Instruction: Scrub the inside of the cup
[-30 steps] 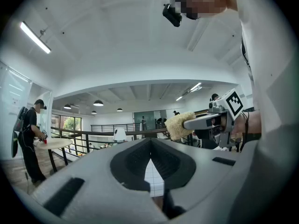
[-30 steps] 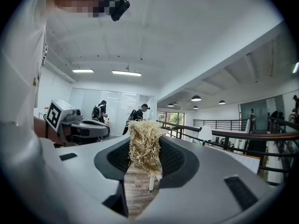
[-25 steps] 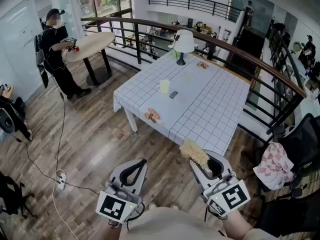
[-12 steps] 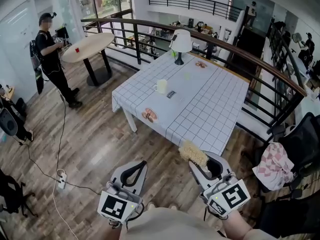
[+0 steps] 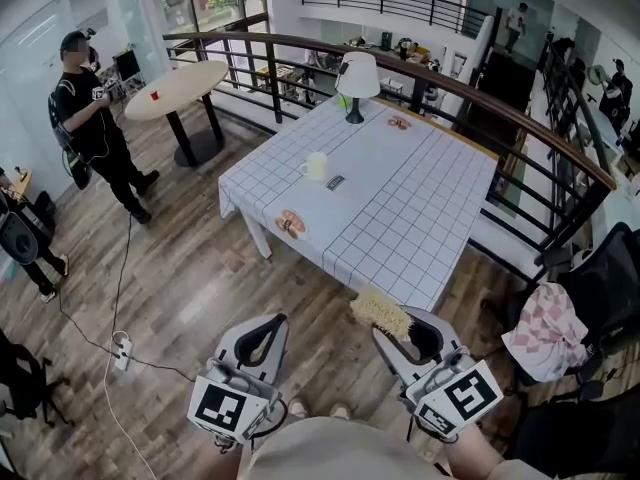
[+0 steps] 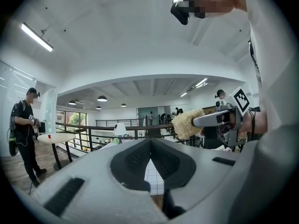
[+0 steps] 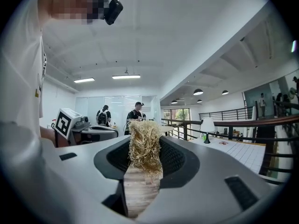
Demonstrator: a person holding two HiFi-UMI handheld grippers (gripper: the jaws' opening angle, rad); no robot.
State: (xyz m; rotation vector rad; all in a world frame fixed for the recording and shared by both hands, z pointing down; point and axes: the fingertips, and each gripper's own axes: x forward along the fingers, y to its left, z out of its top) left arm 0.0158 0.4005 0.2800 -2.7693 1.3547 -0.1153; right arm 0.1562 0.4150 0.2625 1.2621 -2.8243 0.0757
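We hold both grippers low in front of the body, above the wooden floor.

1. The left gripper has its jaws closed tip to tip. Nothing is between them.
2. The right gripper has its jaws closed on a scrubbing brush. The straw-coloured bristle head projects past the jaw tips, toward the table. The head view shows it over the floor, just short of the table's near edge.
3. The table carries a white cloth with a grid pattern.
4. The cup, pale in colour, stands upright on the left part of the table, well apart from both grippers. A small dark object lies just beside it.
5. A white-shaded lamp stands at the table's far end, near the curved railing.
6. A person in dark clothes stands far left, beside a round table.
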